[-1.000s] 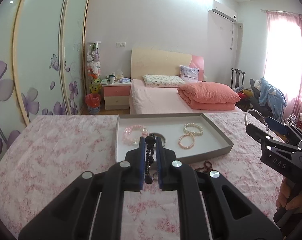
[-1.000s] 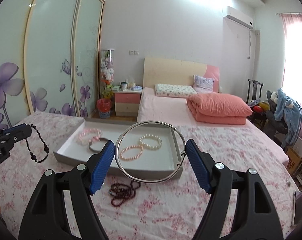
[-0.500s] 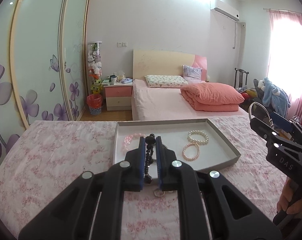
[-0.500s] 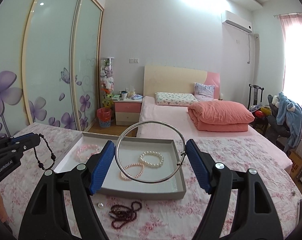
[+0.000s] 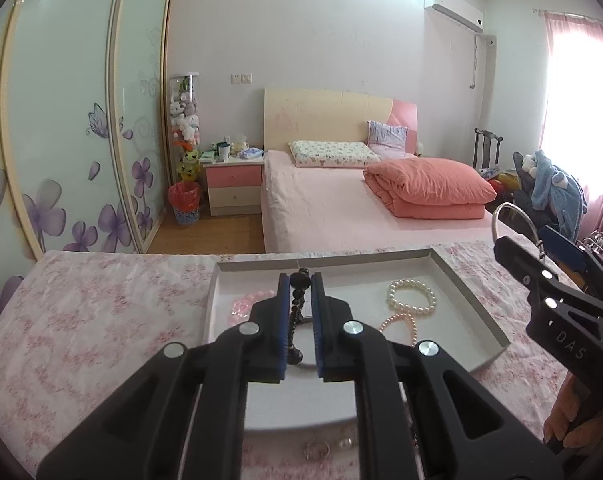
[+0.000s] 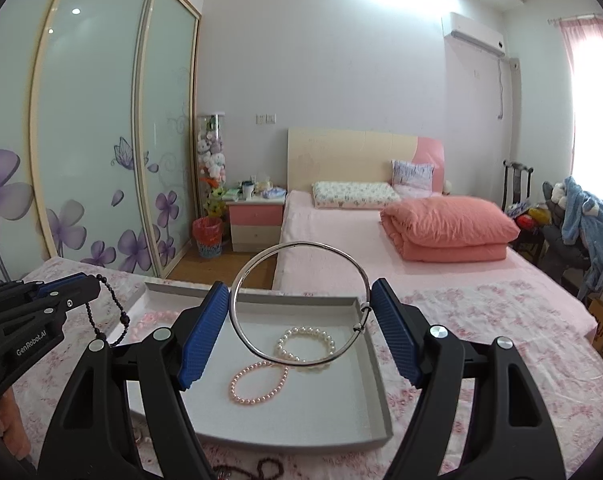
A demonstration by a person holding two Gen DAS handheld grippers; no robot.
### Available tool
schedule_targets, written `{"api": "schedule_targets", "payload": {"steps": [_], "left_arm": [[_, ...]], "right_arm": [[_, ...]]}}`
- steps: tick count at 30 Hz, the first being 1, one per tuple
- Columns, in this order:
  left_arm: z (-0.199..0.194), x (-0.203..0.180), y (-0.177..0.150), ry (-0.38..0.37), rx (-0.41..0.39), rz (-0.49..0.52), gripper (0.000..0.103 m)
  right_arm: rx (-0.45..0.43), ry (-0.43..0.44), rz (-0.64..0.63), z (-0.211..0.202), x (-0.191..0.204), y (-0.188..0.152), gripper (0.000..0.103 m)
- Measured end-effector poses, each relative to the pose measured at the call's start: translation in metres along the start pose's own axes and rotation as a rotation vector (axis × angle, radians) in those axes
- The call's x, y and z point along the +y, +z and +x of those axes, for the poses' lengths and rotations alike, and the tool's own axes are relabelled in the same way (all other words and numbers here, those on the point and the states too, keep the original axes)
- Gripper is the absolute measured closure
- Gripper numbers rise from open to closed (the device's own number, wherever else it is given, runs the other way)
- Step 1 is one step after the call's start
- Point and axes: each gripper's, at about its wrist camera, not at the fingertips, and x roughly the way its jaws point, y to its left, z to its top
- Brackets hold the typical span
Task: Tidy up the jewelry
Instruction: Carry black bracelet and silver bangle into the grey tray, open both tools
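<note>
My left gripper (image 5: 300,280) pinches a black bead strand (image 5: 295,316) above the tray (image 6: 375,364) — my right gripper (image 6: 299,312) clamps a silver bangle (image 6: 301,304) over it.

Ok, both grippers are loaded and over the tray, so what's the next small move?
Probably lower the left gripper a little and open it. Its black bead string already hangs over bare tray floor, between the pink crystal bracelet and the pearl bracelets. The right gripper, gripping the silver bangle, sits above those pearls, so it can wait.
</note>
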Motion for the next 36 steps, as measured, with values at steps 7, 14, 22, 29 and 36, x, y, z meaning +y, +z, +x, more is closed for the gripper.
{"api": "schedule_targets", "payload": {"steps": [7, 14, 22, 29, 36], "left_arm": [[0.042, 0.002, 0.001, -0.018, 0.063, -0.019, 0.092], [0.069, 0.002, -0.004, -0.025, 0.107, -0.029, 0.092], [0.080, 0.007, -0.008, -0.037, 0.129, -0.053, 0.079], [0.070, 0.021, -0.007, 0.008, 0.110, -0.086, 0.070], [0.055, 0.031, -0.009, 0.036, 0.103, -0.096, 0.068]], "right_arm": [[0.127, 0.032, 0.009, 0.051, 0.005, -0.013, 0.030], [0.205, 0.042, 0.010, 0.076, 0.012, -0.023, 0.029], [0.262, 0.057, 0.022, 0.086, 0.010, -0.028, 0.028], [0.240, 0.046, 0.021, 0.078, 0.007, -0.026, 0.025], [0.230, 0.043, 0.011, 0.065, 0.006, -0.025, 0.025]]}}
